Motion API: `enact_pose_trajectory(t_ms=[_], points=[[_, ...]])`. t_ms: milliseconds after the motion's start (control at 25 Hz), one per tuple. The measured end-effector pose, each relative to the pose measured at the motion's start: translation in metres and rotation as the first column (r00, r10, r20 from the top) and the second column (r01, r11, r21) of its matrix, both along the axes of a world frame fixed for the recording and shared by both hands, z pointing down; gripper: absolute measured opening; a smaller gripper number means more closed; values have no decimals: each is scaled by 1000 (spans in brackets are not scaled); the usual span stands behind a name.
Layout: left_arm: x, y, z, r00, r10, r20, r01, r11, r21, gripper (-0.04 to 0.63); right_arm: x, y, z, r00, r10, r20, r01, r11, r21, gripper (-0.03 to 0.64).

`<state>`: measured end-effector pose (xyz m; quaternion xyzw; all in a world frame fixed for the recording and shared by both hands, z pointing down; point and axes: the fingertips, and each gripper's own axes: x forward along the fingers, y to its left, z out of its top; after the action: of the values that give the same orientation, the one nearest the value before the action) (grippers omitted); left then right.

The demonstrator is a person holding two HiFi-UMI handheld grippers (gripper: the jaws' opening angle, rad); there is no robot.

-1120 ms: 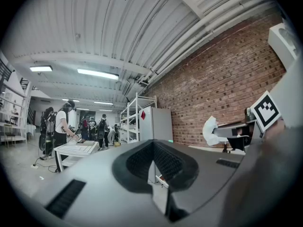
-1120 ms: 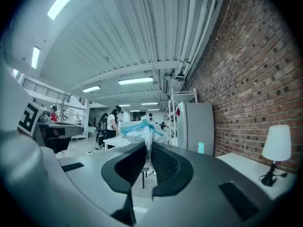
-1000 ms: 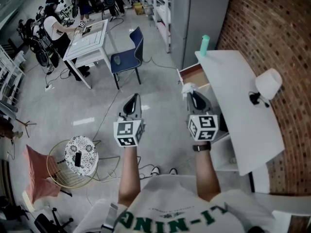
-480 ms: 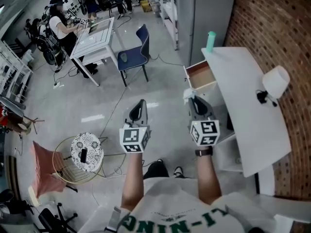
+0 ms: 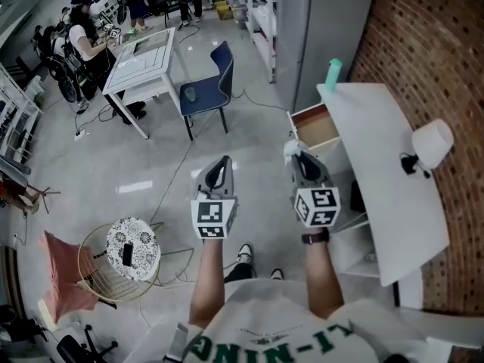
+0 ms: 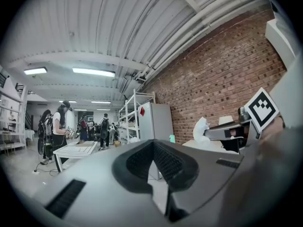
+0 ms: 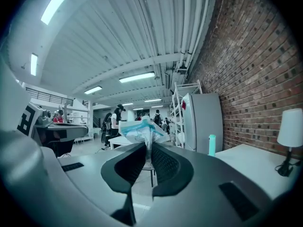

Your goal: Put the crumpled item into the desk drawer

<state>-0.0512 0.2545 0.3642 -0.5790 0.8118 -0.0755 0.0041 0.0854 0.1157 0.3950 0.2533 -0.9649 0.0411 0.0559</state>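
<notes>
right gripper (image 7: 148, 150) | jaws pinch crumpled item (image 7: 139, 130) | item protrudes beyond tips

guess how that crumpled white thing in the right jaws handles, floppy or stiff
Probably light and floppy: the crumpled item fans out in loose creases past the right gripper, whose jaws pinch only a thin edge. Likely it squashes easily and won't roll. Released over the open drawer, it may drift.

Both forearms reach forward side by side, with the left gripper (image 5: 220, 163) and the right gripper (image 5: 295, 154) held about level and pointing the same way. The left gripper's jaws meet at the tips with nothing between them. The right gripper's jaws pinch a crumpled item (image 7: 140, 129).
</notes>
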Motion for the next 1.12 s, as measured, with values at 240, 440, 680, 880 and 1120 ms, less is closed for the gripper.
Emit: enact_pose_trajectory(t_ms=[240,440,680,880,1120], points=[[-66,-20,-14,999,34,-8,-34,998,48,-3,-65,-12,-13,1000,22,12,-23,999,26,40],[-112,-31,-9,997,72,-12,-71,996,51,-3,-96,-20,-13,998,58,6,-58,997,46,40],[-142,-54,10,992,112,-59,-110,993,46,-3,-108,-38,7,993,117,-30,-117,993,30,40],[-153,-94,20,984,156,-89,-154,987,35,-3,-106,-71,22,984,167,-70,-166,986,10,40],[-159,-182,30,971,225,-80,-224,974,21,-3,-121,-144,34,977,205,-53,-205,979,-12,40]])
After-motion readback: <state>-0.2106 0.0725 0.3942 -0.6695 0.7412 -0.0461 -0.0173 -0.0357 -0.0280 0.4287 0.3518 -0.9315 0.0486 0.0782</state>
